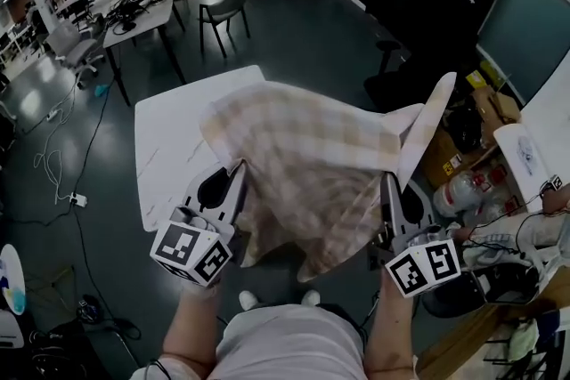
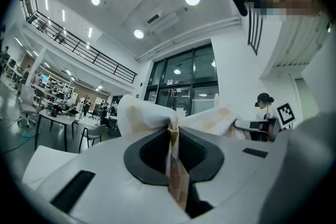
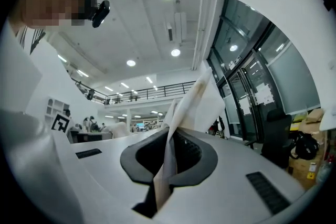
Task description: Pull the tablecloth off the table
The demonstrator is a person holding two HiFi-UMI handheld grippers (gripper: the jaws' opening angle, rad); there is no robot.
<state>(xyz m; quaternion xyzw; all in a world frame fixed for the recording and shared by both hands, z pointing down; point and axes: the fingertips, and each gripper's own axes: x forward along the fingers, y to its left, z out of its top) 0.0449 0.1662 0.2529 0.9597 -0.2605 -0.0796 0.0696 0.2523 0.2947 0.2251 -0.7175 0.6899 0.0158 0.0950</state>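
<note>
While the left gripper [image 1: 235,176] and right gripper [image 1: 390,188] each clamp the checked tablecloth [image 1: 307,157], it stretches between them.
Its far part lies above them in the frame, over the white table [image 1: 169,147], nearer the left gripper.

Open floor [image 1: 303,40] beyond my table [image 1: 165,147] (one chair [image 1: 227,9] stands there); cardboard boxes [image 1: 499,107] crowd the floor at my right.

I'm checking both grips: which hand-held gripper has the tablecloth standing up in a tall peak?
The right hand-held gripper: the tablecloth rises in a pointed peak beyond it; at the left hand-held gripper it only bunches low.
</note>
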